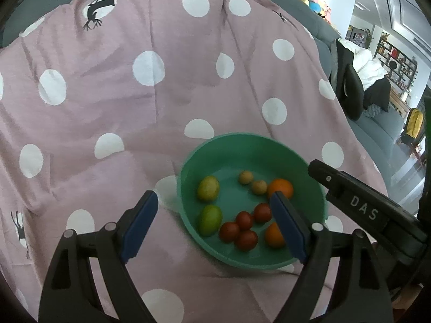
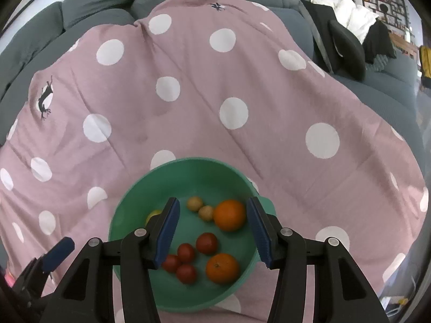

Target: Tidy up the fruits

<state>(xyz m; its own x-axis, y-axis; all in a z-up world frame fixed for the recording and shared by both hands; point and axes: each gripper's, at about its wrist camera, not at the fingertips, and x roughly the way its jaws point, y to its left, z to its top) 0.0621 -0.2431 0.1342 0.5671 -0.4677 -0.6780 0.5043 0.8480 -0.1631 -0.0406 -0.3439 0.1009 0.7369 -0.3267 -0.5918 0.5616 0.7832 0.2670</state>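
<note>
A green bowl [image 1: 242, 145] sits on a pink polka-dot cloth and also shows in the right wrist view [image 2: 188, 169]. It holds two oranges [image 2: 229, 214], several red tomatoes [image 2: 207, 243], two small tan fruits [image 2: 194, 203] and two yellow-green fruits [image 1: 208, 188]. My left gripper [image 1: 214, 224] is open and empty above the bowl's near left rim. My right gripper [image 2: 214, 231] is open and empty above the bowl, its fingers either side of the fruit.
The pink polka-dot cloth [image 1: 121, 102] covers a grey sofa [image 2: 107, 2]. Black and white cushions [image 2: 347, 48] lie at the far right. The right gripper's body [image 1: 371, 210] shows right of the bowl in the left wrist view.
</note>
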